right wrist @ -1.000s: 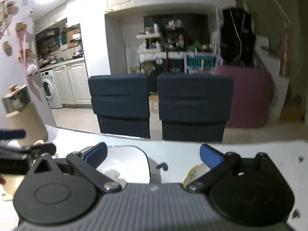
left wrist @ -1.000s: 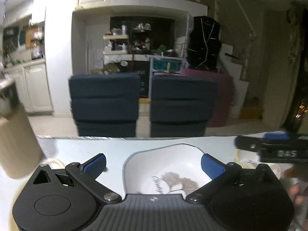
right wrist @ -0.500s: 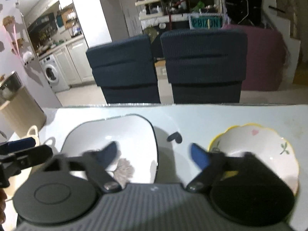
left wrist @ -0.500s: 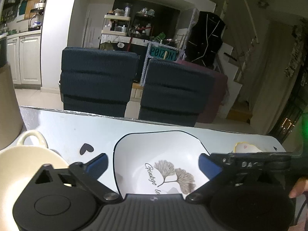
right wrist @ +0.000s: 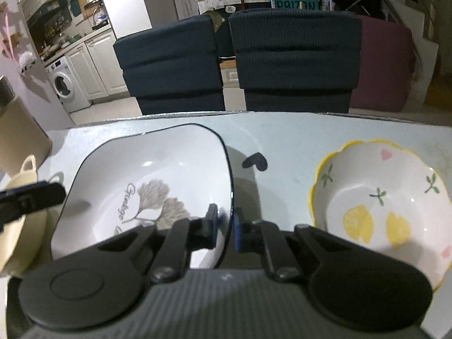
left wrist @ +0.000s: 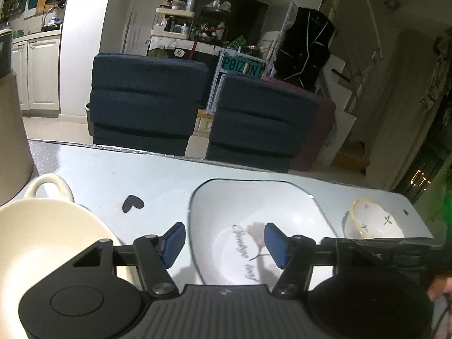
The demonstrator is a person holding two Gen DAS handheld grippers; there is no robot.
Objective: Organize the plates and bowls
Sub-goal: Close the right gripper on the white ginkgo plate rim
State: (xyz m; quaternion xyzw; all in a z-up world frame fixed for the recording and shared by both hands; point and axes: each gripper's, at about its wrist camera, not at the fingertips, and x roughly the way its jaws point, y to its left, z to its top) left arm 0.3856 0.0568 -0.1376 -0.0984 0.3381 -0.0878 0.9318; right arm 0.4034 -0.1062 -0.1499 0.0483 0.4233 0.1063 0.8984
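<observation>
Left wrist view: the left gripper [left wrist: 224, 241], its jaws half apart and just closing, straddles the left rim of the white leaf-print plate [left wrist: 254, 212] without visibly pressing it. A cream handled bowl [left wrist: 42, 234] sits just left; a yellow-rimmed bowl [left wrist: 373, 223] lies far right on the pale table [left wrist: 113, 169]. Two dark blue chairs [left wrist: 147, 99] stand behind, cluttered shelves beyond.

Right wrist view: the right gripper [right wrist: 226, 227], jaws just narrowed, is clamped on the plate's [right wrist: 147, 175] right rim, one pad inside, one outside. The lemon-painted yellow-rimmed bowl [right wrist: 381, 203] sits to the right, apart from the plate. A washing machine [right wrist: 66, 84] shows in the kitchen.

A second ago both grippers were wide open and higher above the table.
</observation>
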